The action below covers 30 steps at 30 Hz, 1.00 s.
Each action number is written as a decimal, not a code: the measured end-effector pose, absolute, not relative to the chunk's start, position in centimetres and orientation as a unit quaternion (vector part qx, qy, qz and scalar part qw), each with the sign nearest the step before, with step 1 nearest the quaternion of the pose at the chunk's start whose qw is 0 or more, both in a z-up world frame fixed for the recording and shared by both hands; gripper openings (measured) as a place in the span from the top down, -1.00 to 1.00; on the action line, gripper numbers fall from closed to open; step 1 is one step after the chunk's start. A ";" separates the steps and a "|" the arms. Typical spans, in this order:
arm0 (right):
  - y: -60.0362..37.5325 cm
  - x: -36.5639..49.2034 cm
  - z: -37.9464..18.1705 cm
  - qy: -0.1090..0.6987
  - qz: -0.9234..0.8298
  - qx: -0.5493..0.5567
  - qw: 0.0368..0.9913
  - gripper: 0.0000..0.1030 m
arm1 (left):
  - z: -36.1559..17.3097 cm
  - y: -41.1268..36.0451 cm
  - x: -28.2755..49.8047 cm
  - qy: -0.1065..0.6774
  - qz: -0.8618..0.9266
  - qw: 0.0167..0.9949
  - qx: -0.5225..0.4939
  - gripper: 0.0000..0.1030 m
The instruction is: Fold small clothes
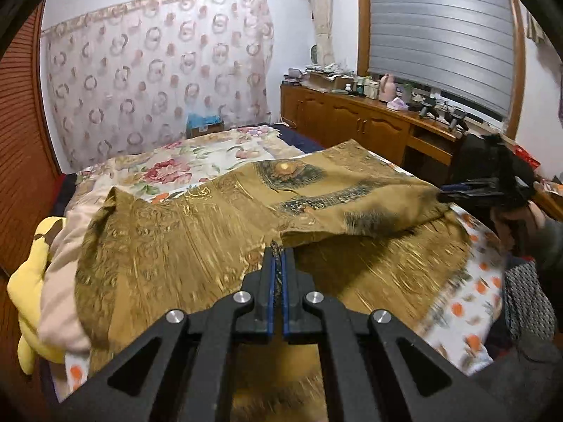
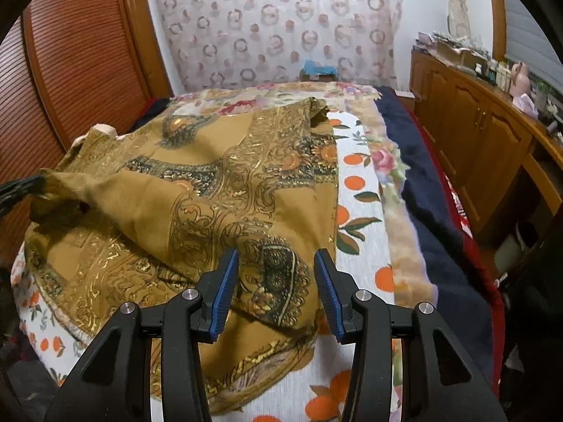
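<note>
A mustard-gold patterned cloth (image 1: 197, 246) lies spread on the bed, one part folded over itself; it also shows in the right wrist view (image 2: 218, 183). My left gripper (image 1: 278, 246) is shut on an edge of the cloth and holds it lifted. It appears at the left edge of the right wrist view (image 2: 21, 190). My right gripper (image 2: 276, 260) is open, its blue pads (image 2: 225, 285) on either side of a fold of the cloth without pinching it. It appears at the right in the left wrist view (image 1: 457, 190).
The bed has a floral and orange-print sheet (image 2: 359, 218) and a dark blue blanket (image 2: 422, 190) along its right side. A wooden cabinet (image 1: 352, 119) with clutter stands to the right. A yellow plush (image 1: 28, 281) lies at the bed's left. A wooden wardrobe (image 2: 70, 52) stands left.
</note>
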State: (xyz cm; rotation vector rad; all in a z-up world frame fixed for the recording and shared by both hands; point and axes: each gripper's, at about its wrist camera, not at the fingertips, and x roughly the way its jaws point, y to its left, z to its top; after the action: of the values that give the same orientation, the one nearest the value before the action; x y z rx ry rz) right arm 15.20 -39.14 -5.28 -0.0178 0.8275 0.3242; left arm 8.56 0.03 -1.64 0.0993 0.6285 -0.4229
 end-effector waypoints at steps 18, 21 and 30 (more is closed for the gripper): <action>-39.3 14.7 -6.7 0.416 0.155 -0.007 0.896 0.13 | -4.2 7.1 6.4 0.333 -0.100 0.937 0.027 0.23; -39.1 14.9 -6.8 0.415 0.157 -0.008 0.896 0.13 | -5.8 8.5 7.8 0.349 -0.058 0.934 0.043 0.23; -37.7 15.3 -6.5 0.404 0.192 -0.022 0.894 0.89 | -11.1 10.1 10.3 0.411 -0.015 0.911 0.044 0.23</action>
State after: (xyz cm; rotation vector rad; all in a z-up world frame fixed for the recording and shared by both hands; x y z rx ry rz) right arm 15.33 -37.75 -6.48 -0.0462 0.8373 0.3979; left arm 10.28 10.15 -11.05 0.0910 0.8464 -0.0304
